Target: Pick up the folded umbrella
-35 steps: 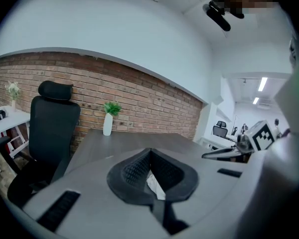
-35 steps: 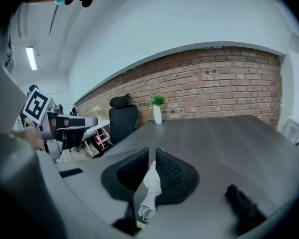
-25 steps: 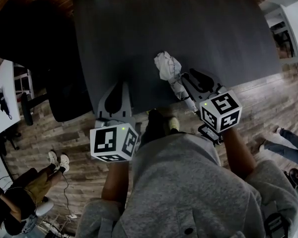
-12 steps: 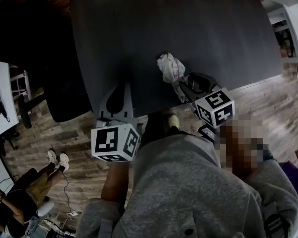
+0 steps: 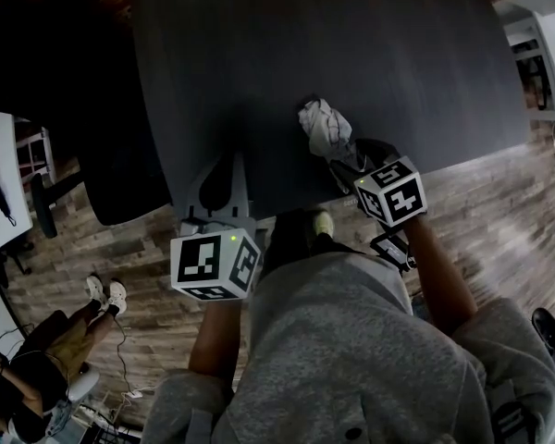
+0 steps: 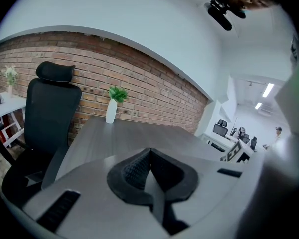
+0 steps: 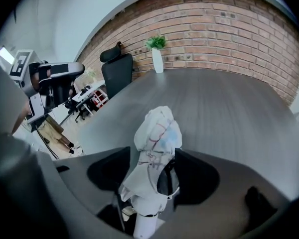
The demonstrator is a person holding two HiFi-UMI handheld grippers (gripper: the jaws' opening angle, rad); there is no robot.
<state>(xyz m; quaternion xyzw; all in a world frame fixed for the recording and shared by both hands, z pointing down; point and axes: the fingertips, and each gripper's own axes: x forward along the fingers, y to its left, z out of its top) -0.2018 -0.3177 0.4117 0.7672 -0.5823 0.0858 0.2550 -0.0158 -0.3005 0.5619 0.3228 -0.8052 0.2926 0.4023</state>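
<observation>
The folded umbrella [image 5: 324,128], white with faint coloured print, lies on the dark table [image 5: 351,44] near its front edge. In the right gripper view the umbrella [image 7: 157,148] runs between the jaws, handle end toward the camera. My right gripper [image 5: 350,158] points steeply down at it. Its jaws are opening, and the left pad stands clear of the fabric. My left gripper [image 5: 228,160] hovers at the table's front edge, left of the umbrella. In the left gripper view its pads [image 6: 148,156] meet with nothing between them.
A black office chair [image 5: 37,72] stands at the table's left. A white vase with a plant [image 6: 111,111] sits at the table's far edge by the brick wall. A white desk [image 5: 0,183] and a seated person [image 5: 37,359] are at the left.
My right gripper has sunk toward the table with the umbrella and tipped further down, and its jaws have spread. The left gripper has dropped a little.
</observation>
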